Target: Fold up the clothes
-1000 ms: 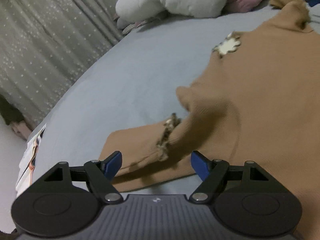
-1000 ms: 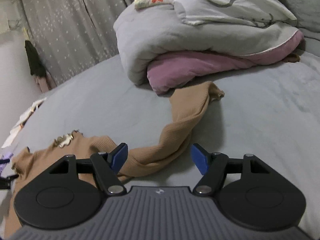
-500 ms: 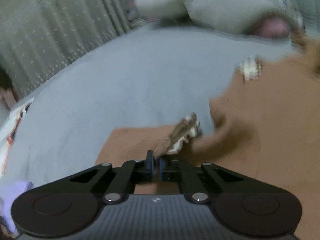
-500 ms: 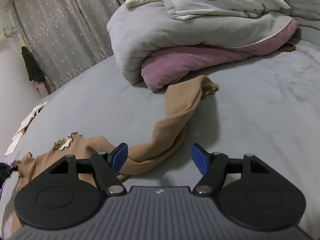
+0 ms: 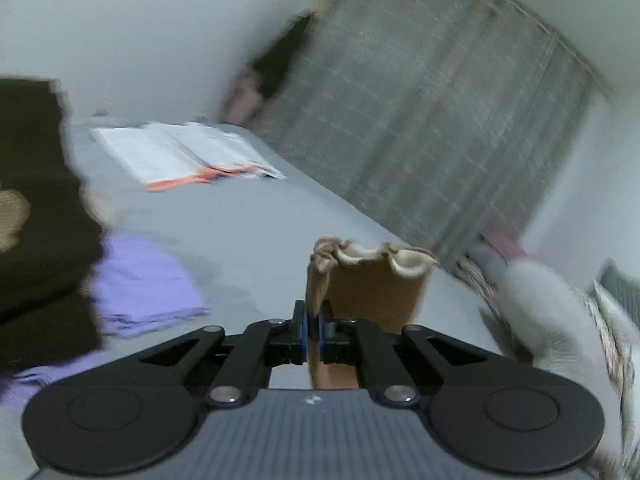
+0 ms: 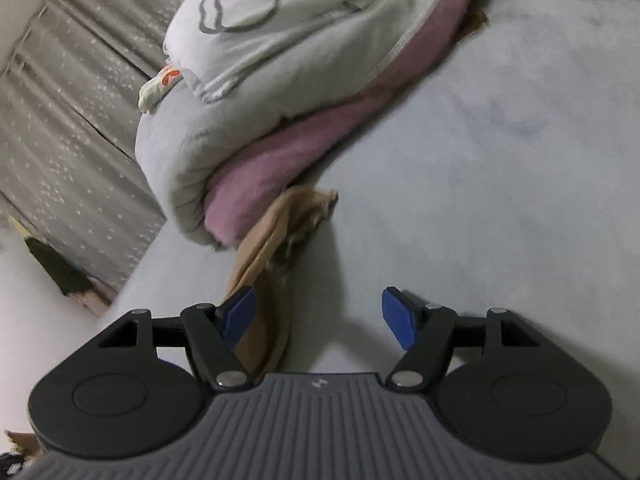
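My left gripper [image 5: 314, 330] is shut on the tan sweater's sleeve [image 5: 374, 294], near its cream ruffled cuff [image 5: 384, 257], and holds it raised above the grey bed [image 5: 248, 236]. In the right wrist view my right gripper [image 6: 316, 316] is open and empty, low over the bed. The sweater's other sleeve [image 6: 276, 248] lies stretched ahead, passing under the left blue fingertip [image 6: 238, 314] and ending by the duvet. The sweater's body is out of view.
A grey and pink duvet pile [image 6: 288, 92] fills the far side of the bed. A purple folded garment [image 5: 140, 284], a dark garment [image 5: 36, 216] and an open book [image 5: 180, 152] lie at the left. Curtains [image 5: 432, 120] hang behind.
My left gripper closed on the cuffed sleeve and lifted it, swinging towards the book and curtains. My right gripper stayed open, tilted and moved closer along the other sleeve.
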